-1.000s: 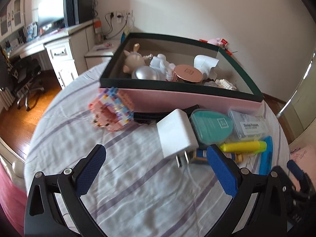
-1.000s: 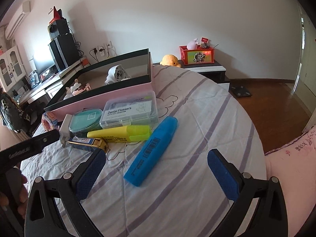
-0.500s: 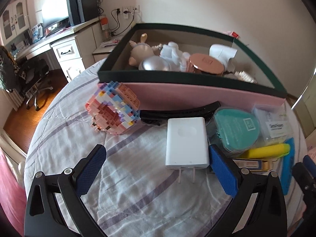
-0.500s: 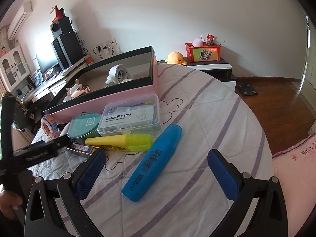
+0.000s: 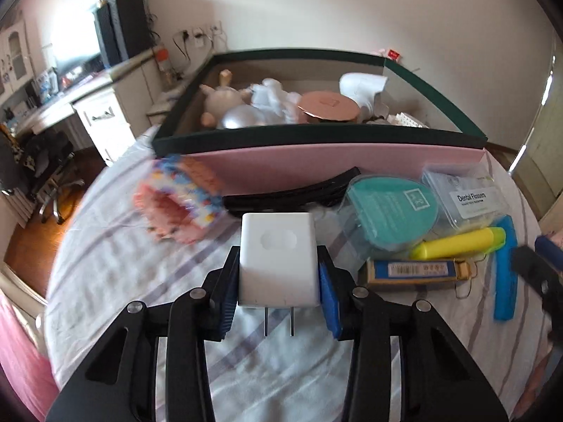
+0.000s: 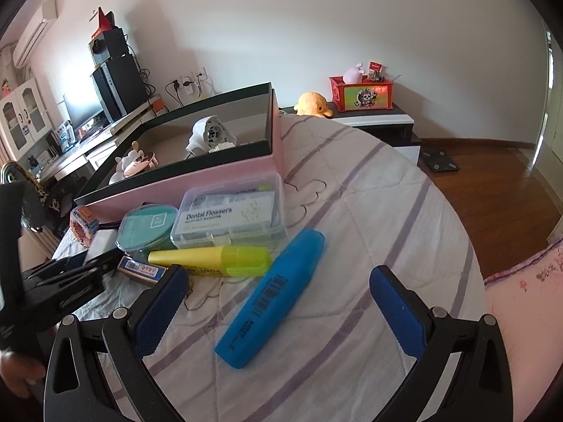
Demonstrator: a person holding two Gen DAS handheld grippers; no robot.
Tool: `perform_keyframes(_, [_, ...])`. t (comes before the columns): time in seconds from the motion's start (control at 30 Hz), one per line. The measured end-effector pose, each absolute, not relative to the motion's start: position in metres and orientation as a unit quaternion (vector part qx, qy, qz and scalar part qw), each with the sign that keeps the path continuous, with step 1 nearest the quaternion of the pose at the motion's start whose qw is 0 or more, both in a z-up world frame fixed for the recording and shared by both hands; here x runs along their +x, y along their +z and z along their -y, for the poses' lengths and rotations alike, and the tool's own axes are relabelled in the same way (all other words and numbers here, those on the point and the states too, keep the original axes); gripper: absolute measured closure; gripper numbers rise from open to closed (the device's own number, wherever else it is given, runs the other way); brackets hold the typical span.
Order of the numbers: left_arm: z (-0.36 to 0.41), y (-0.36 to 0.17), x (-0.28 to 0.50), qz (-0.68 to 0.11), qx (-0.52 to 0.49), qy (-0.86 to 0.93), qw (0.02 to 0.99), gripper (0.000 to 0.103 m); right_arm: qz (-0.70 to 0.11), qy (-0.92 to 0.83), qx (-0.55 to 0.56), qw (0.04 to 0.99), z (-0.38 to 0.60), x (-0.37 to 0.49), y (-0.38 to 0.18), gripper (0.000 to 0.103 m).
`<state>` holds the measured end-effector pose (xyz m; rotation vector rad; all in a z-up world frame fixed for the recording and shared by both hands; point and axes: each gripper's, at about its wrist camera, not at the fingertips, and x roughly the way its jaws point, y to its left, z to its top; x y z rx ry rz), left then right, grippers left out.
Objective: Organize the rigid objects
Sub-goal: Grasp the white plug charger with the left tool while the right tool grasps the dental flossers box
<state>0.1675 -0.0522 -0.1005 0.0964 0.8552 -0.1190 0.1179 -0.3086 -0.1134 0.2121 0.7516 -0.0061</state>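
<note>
My left gripper (image 5: 279, 292) is shut on a white plug adapter (image 5: 278, 260), its prongs pointing back at the camera. Behind it stands a pink box with a dark green rim (image 5: 316, 137) holding toys and a round copper tin (image 5: 329, 105). My right gripper (image 6: 278, 302) is open and empty above a blue marker (image 6: 274, 295). A yellow highlighter (image 6: 211, 260), a dental flossers case (image 6: 228, 214) and a teal round case (image 6: 147, 225) lie before the box (image 6: 197, 183). The adapter (image 6: 100, 242) and left gripper (image 6: 70, 274) show at the right wrist view's left.
A pink block toy (image 5: 179, 204), a black hair clip (image 5: 292, 193) and a small blue box (image 5: 415, 270) lie on the striped sheet (image 5: 281, 369). A desk and chair stand at the left. A low cabinet with a red box (image 6: 362, 95) stands at the far wall.
My left gripper has moved forward and closed on the white adapter, which it earlier only faced with open jaws. The right gripper has stayed open and shifted slightly.
</note>
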Motion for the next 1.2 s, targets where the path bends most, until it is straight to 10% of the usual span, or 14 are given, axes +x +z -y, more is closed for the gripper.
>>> perform_keyframes(0.77, [0.016, -0.11, 0.159, -0.427, 0.018, -0.056, 0.902, 0.062, -0.43, 0.017, 0.027, 0.902, 0.265, 0.2, -0.13, 0.009])
perform_keyframes(1.2, [0.016, -0.056, 0.116, -0.346, 0.011, -0.077, 0.935, 0.062, -0.315, 0.032, 0.051, 0.947, 0.251, 0.119, -0.064, 0.009])
